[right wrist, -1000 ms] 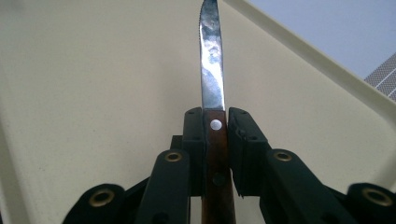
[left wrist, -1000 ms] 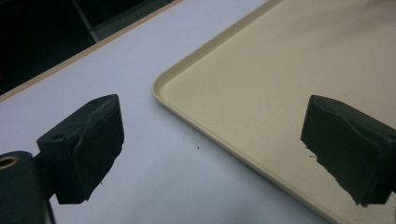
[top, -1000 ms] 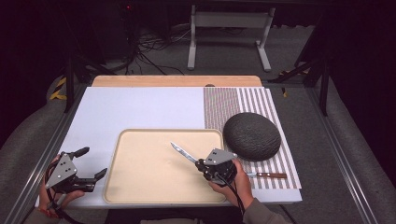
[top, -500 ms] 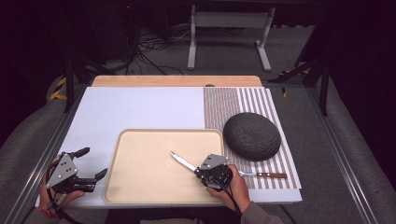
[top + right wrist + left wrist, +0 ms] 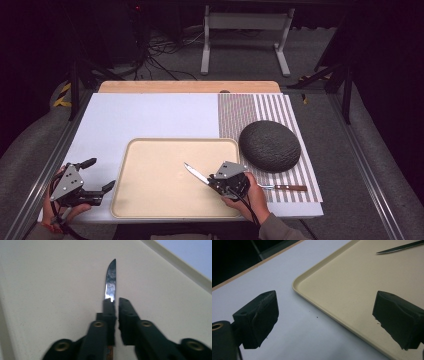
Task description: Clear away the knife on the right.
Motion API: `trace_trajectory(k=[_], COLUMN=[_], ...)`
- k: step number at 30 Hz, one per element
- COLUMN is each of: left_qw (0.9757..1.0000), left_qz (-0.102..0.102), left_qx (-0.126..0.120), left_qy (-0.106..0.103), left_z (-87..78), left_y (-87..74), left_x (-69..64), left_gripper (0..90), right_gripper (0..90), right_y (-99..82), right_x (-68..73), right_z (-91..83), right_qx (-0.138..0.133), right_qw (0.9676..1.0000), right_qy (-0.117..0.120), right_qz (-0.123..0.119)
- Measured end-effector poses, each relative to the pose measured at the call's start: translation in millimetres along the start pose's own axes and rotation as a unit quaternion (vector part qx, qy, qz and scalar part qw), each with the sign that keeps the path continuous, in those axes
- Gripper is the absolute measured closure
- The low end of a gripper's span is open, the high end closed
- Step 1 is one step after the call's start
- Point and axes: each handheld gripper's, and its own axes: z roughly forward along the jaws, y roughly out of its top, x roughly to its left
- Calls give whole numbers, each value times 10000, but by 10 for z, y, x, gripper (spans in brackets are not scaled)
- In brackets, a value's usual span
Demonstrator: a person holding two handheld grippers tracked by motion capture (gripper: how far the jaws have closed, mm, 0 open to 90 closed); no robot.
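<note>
Knife (image 5: 110, 282) handle hidden between fingers (image 5: 109, 312)

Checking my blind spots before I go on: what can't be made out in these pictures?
- Knife handle: high view, covered by the right gripper; right gripper view, cut off by the bottom edge.
- Knife tip height over the tray: no view settles it.
- Second utensil: working end hidden behind the hand.
</note>
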Motion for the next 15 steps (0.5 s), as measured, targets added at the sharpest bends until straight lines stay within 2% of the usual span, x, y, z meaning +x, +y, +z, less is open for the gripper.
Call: trace_trajectory(k=[3,5,8,10,15], left_qw=[10000,10000,10000,10000,10000], left_qz=[1,8,-33,-46,-8], left_qx=[32,26,30,45,49], left_qy=[12,14,-12,-16,-11], left_z=[3,3,6,10,15], left_y=[0,-2,-5,-8,-4], left_x=[1,1,0,1,3], left_gripper=[74,74,74,74,75], right_gripper=[900,900,900,900,900], right_y=[66,99,92,67,40], right_x=[34,74,117,124,76], right_z=[34,88,168,224,229], right_qx=[78,171,323,449,428], right_qw=[9995,9984,9967,9959,9972], right_qy=[119,327,451,491,373], right_qz=[-265,-436,-585,-619,-486])
